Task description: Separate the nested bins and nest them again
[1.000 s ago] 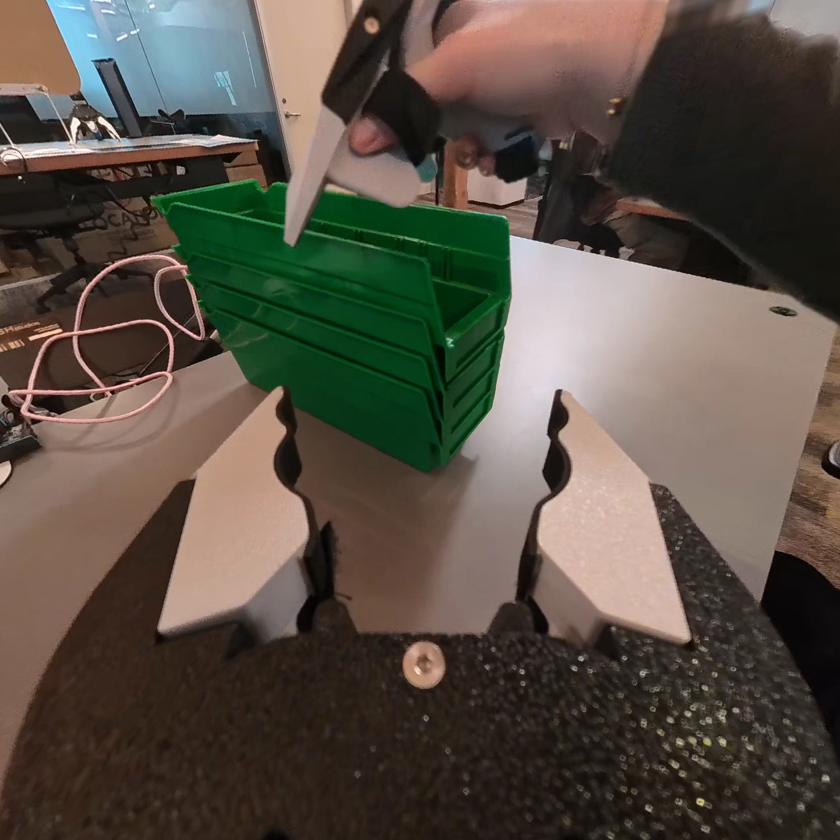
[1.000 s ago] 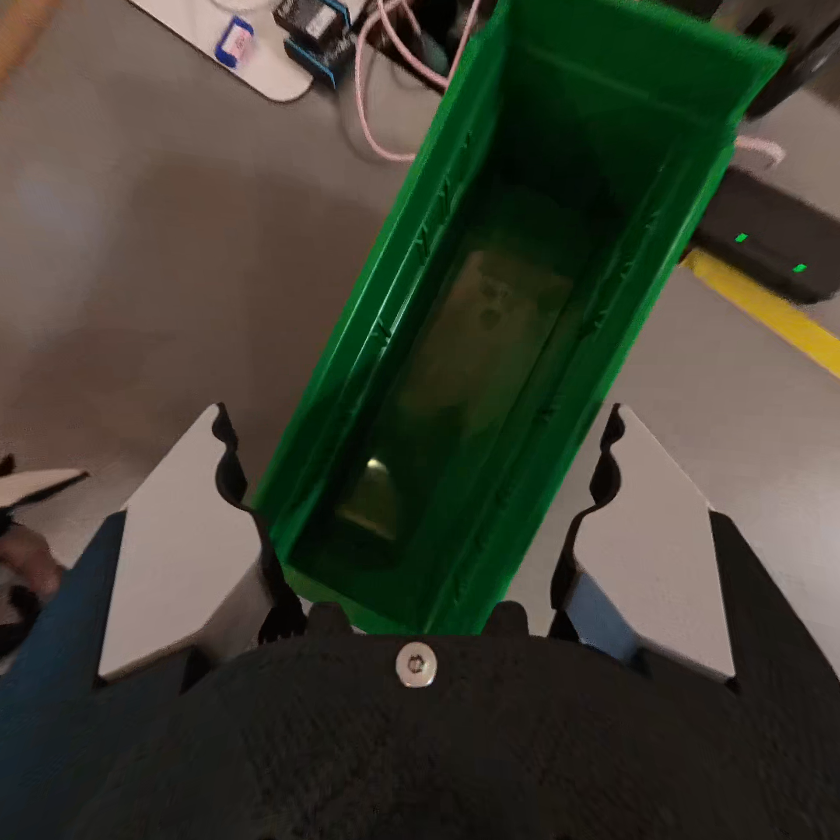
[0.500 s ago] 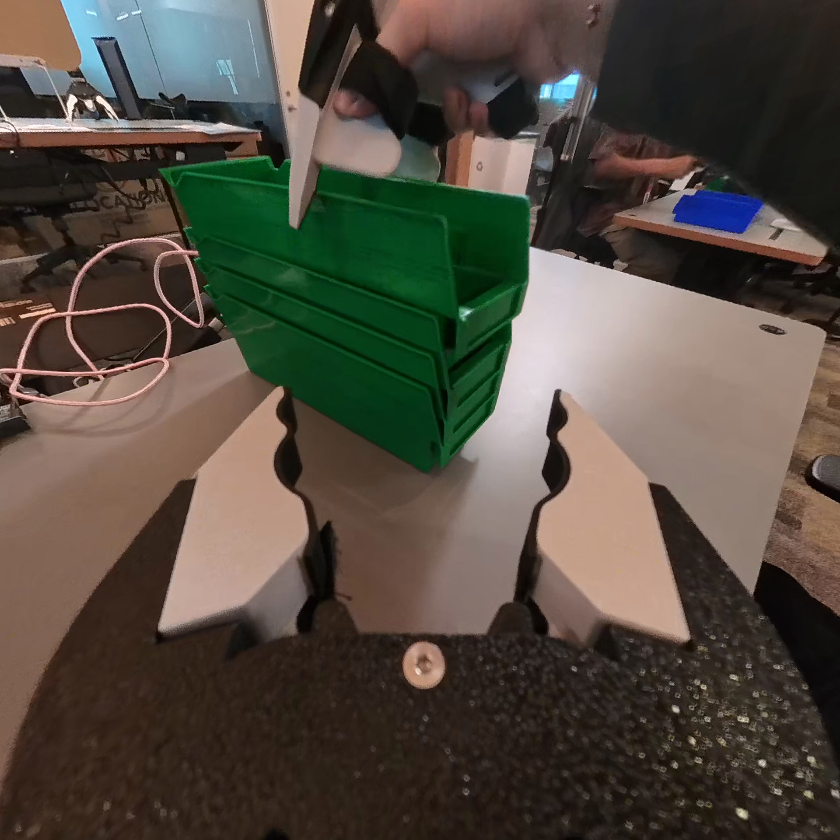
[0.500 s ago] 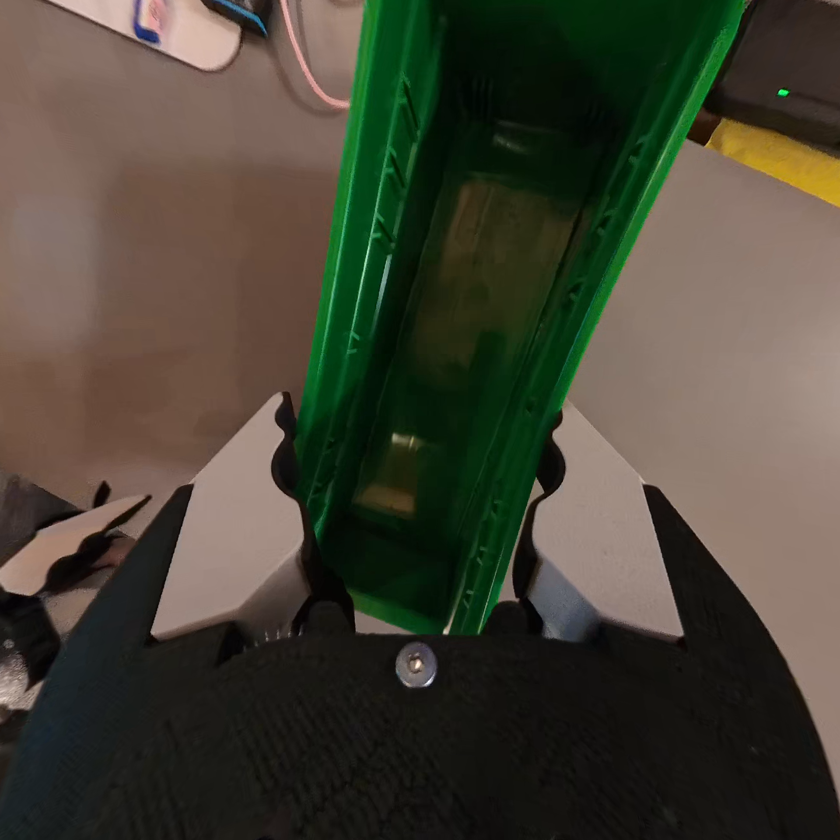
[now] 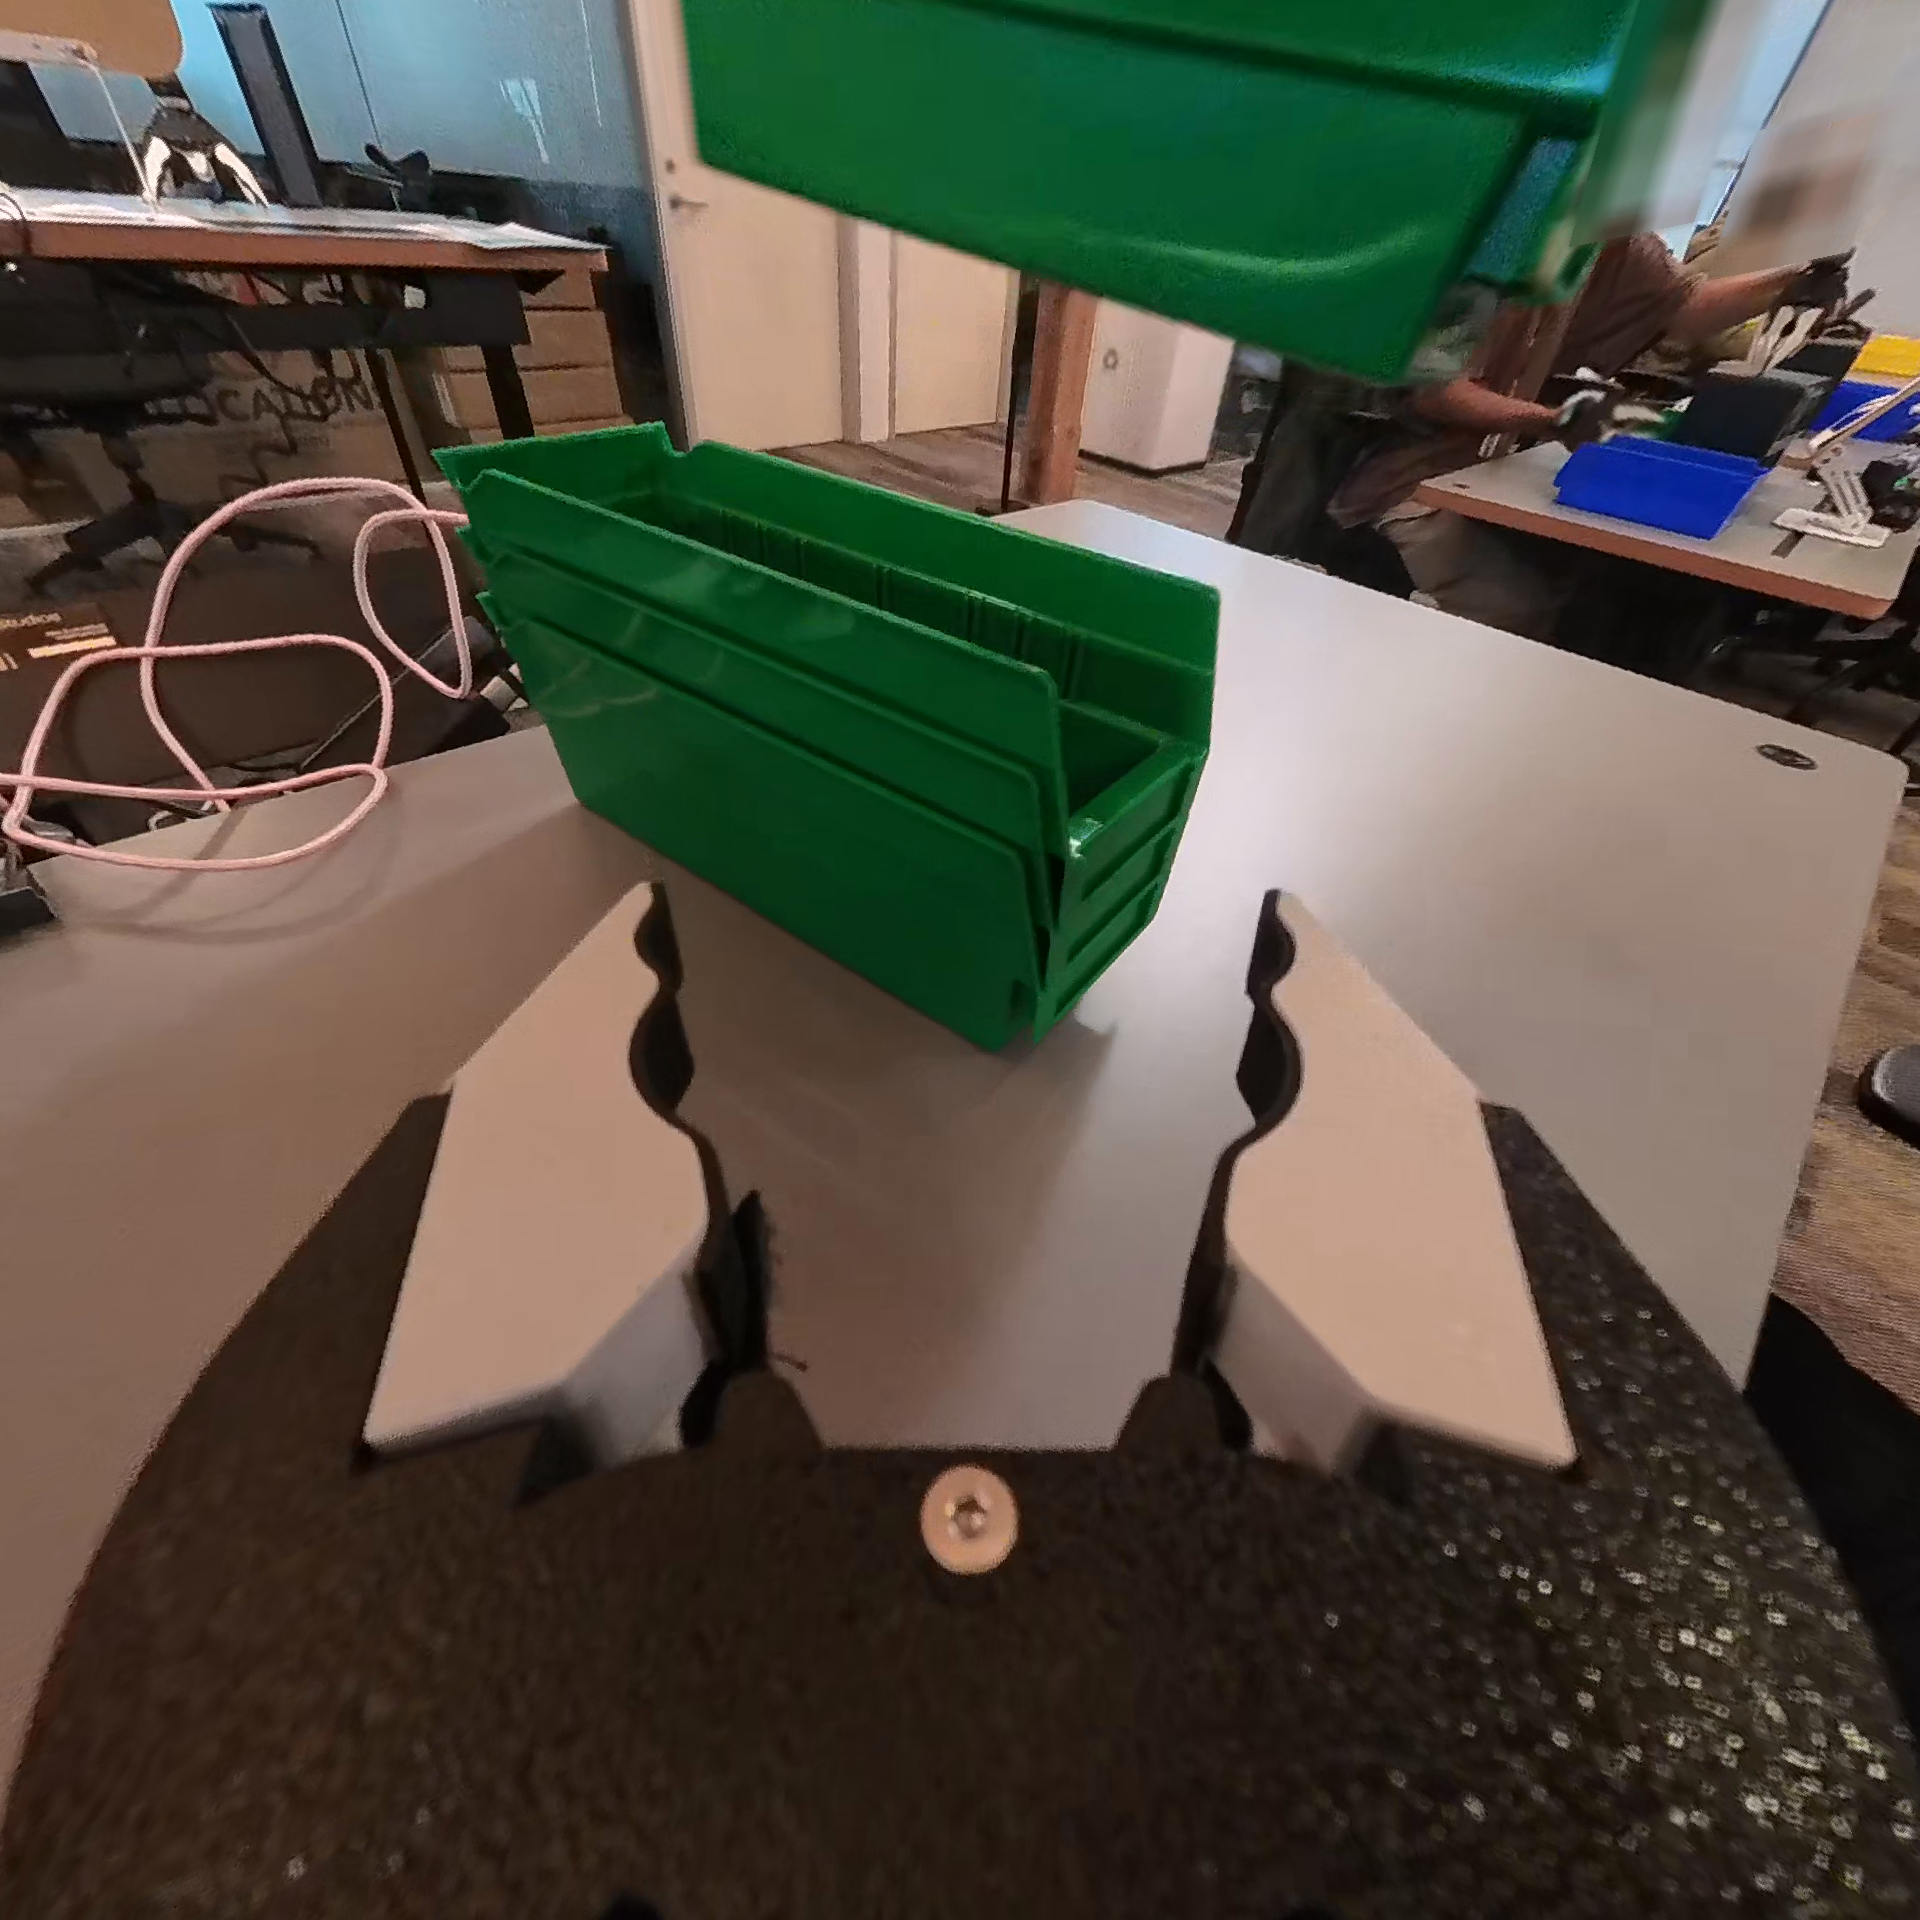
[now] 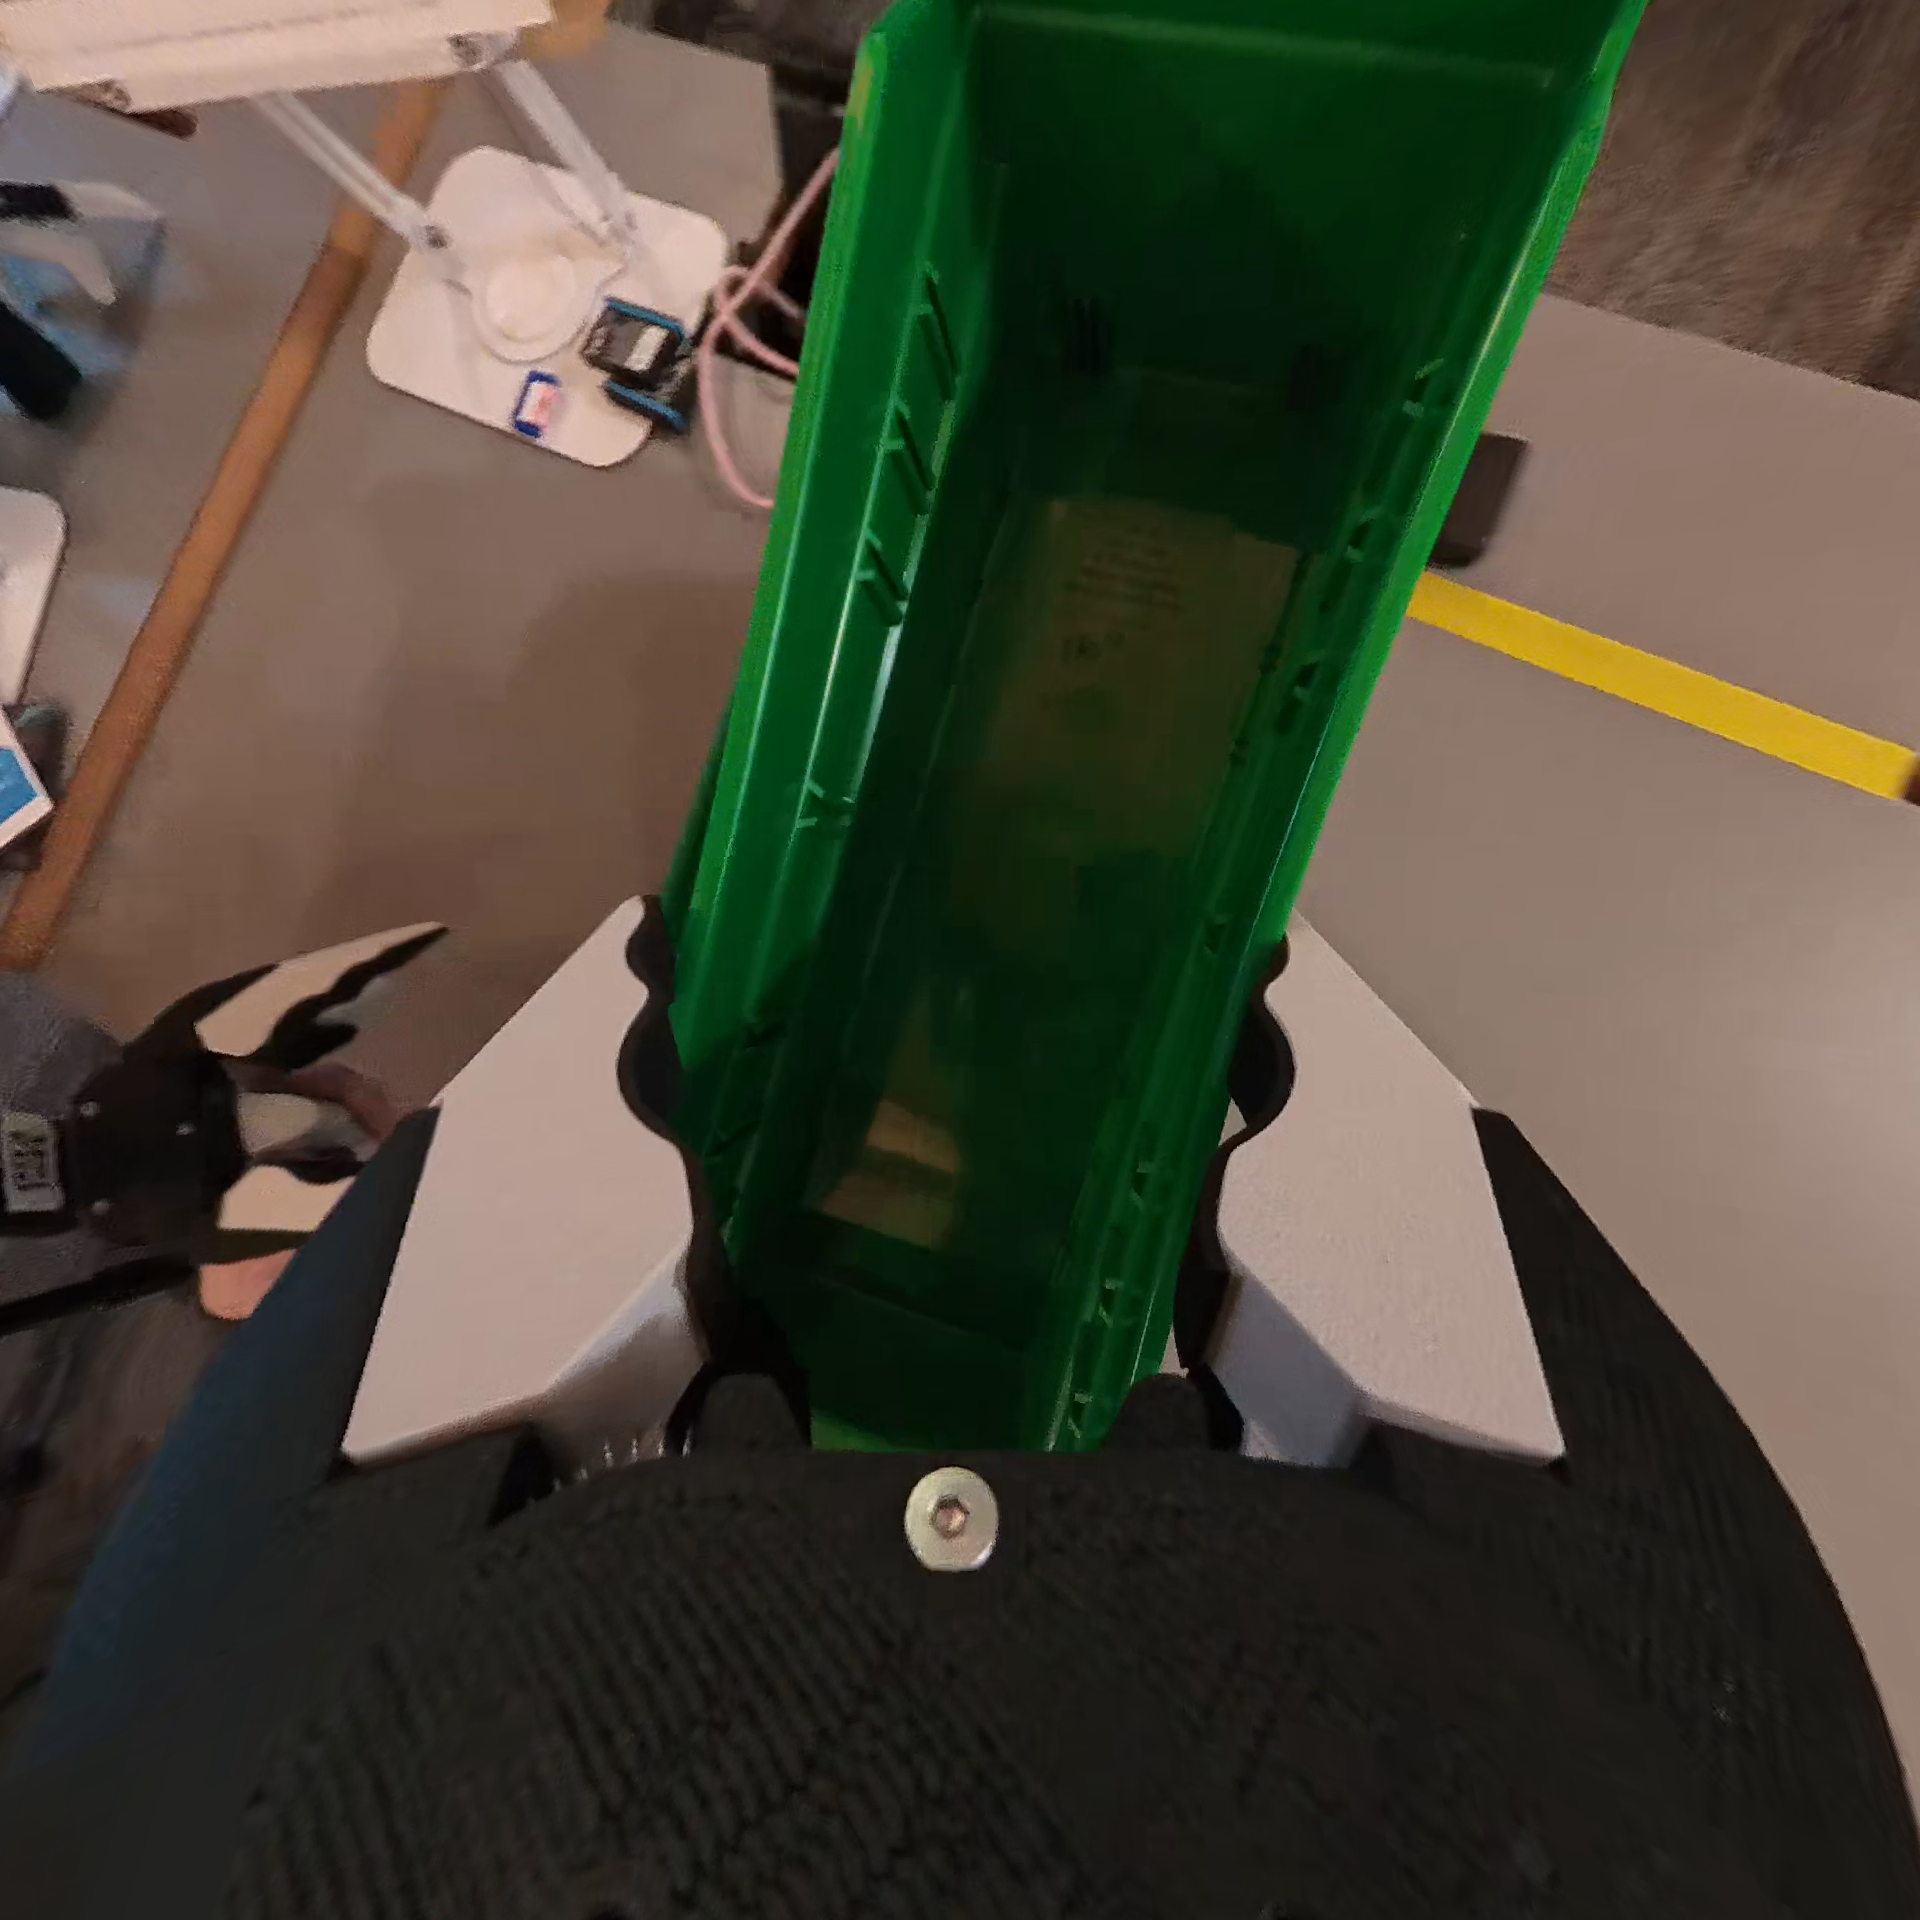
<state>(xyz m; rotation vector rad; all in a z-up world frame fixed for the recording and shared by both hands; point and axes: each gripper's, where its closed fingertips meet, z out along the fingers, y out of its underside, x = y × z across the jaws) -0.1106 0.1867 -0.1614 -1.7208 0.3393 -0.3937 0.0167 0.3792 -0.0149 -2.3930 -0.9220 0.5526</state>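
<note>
Bare desk lies between the left hand-held gripper, jaws apart, and the nested green bins: open approach. Lifted green bin hangs overhead, blocking the space above the stack. Pink cord loops off the desk's left edge. Right of the stack, desk is free.

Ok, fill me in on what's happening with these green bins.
A person is working with two handheld grippers. The right gripper is shut on one green bin, gripping it across its side walls and holding it in the air, clear of the rest. The remaining nested stack sits on the grey table. The left gripper is open and empty, hovering just in front of the stack without touching it.
</note>
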